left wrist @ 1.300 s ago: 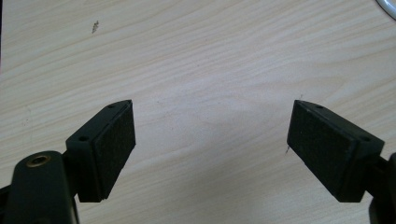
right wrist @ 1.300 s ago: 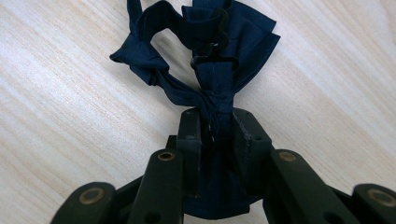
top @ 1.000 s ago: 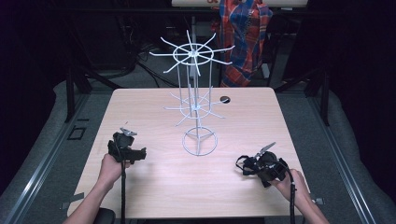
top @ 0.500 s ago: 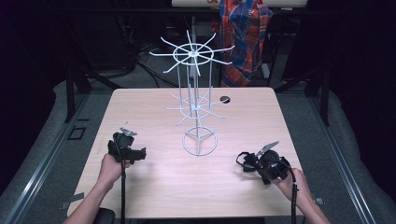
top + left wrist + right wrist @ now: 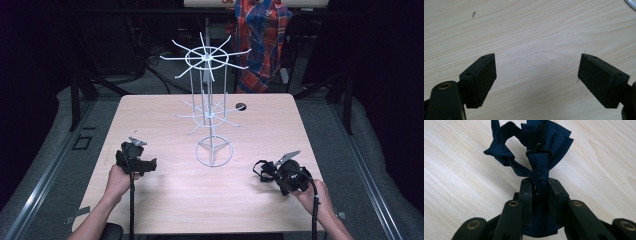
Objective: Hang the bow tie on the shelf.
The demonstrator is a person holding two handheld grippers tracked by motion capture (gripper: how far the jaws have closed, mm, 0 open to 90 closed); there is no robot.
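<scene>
A dark navy bow tie [image 5: 539, 142] of folded fabric with a small clasp hangs from my right gripper [image 5: 540, 182], whose jaws are shut on its lower band. Seen from above, that right gripper [image 5: 265, 170] is low over the table's front right, pointing left, with the bow tie [image 5: 260, 167] at its tip. A white wire display rack [image 5: 212, 115] with spoke arms at two levels stands mid-table on a ring base. My left gripper [image 5: 149, 164] is at the front left, pointing toward the rack. Its jaws [image 5: 536, 60] are wide open over bare wood with nothing between them.
The wooden table [image 5: 165, 200] has a small black disc [image 5: 241, 106] near its far edge behind the rack. A person in a plaid shirt [image 5: 262, 35] stands beyond the table. Dark floor and metal rails surround it.
My right gripper has edged slightly away from the front edge, still holding the bow tie. The left gripper has not moved.
</scene>
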